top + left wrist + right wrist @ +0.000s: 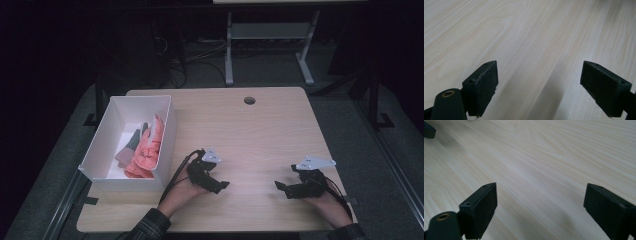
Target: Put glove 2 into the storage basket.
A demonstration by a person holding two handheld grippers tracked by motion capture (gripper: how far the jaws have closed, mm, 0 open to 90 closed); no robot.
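At the left edge of the tabletop (260, 125) stands a white box (112, 127), and inside it lie the gloves (145, 147): a salmon-pink one on top, spread along the box's right wall with its fingers pointing away from the person, and a grey-and-tan one tucked beside it toward the left. Both sit fully within the walls, nothing draped over the rim. Judging from this, the packing looks done, or nearly so; no other loose item shows on the wood, so little seems left beyond drawing back.

Just right of the box, the left gripper (220, 185) hovers low over bare wood, near the box but not touching it. In the left gripper view its fingers (484, 87) stand wide apart with only wood grain between them, holding nothing.

Farther right, well apart from the box, the right gripper (280, 187) points inward toward the left one. Its fingers (480, 210) are likewise spread wide and empty, over bare tabletop.
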